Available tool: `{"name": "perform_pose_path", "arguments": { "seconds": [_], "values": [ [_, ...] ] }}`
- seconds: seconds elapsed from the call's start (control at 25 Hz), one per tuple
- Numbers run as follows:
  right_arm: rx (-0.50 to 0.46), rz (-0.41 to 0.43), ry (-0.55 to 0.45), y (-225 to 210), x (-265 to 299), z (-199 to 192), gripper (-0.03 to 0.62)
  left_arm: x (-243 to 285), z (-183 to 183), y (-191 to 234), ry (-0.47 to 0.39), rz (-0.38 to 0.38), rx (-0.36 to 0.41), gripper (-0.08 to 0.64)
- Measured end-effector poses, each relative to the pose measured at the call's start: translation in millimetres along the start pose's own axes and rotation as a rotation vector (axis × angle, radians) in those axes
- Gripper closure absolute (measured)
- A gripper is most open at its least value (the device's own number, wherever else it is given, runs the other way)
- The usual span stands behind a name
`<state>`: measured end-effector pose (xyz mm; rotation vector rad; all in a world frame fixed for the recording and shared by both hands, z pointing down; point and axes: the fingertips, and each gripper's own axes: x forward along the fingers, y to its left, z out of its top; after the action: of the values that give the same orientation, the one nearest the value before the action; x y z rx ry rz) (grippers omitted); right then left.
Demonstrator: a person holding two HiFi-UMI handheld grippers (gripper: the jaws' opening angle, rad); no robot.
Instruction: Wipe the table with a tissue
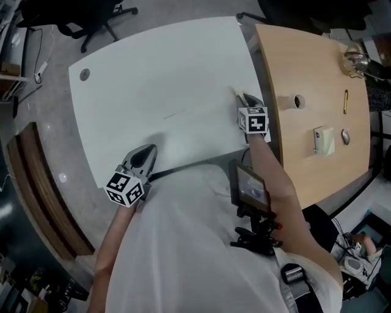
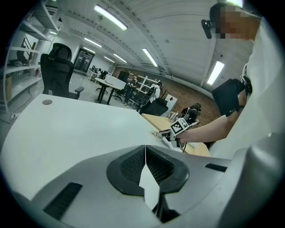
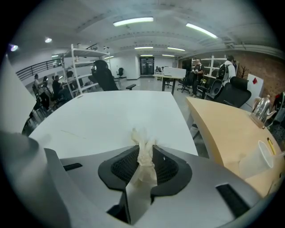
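Note:
The white table [image 1: 165,79] fills the middle of the head view. My right gripper [image 1: 245,98] is near the table's right edge, shut on a crumpled white tissue [image 3: 144,153] that sticks out past its fingertips toward the tabletop [image 3: 111,118]. In the head view the tissue [image 1: 236,93] shows only as a small pale tip ahead of the jaws. My left gripper [image 1: 145,153] rests at the table's near edge, its jaws pressed together with nothing between them. From the left gripper view I see the right gripper [image 2: 168,133] across the tabletop [image 2: 67,129].
A wooden desk [image 1: 317,104] adjoins the white table on the right, carrying a paper cup [image 1: 292,101], a yellow pen [image 1: 345,101] and a small pale box [image 1: 324,140]. A black office chair [image 1: 91,18] stands beyond the far left corner. A faint dark mark [image 1: 174,114] crosses the tabletop.

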<state>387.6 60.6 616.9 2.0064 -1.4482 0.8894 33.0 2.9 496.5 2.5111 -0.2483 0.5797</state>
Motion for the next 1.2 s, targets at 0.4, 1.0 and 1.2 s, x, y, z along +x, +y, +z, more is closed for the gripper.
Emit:
{"name": "perform_pose_path", "arguments": {
  "seconds": [0.4,1.0,1.2],
  "values": [
    [-0.132,-0.114,0.001,21.0,1.6,3.2,0.502,-8.4,3.2,4.5,-0.013,0.022,0.005,0.552],
    [-0.166,-0.078,0.05,127.4,6.6,6.8,0.502,-76.7,-7.3,49.6,-0.037,0.022,0.009,0.552],
    [-0.176,-0.05,0.052,169.3,6.7,8.6,0.502,-100.8,-13.1,63.8,-0.048,0.026,0.008,0.552]
  ]
}}
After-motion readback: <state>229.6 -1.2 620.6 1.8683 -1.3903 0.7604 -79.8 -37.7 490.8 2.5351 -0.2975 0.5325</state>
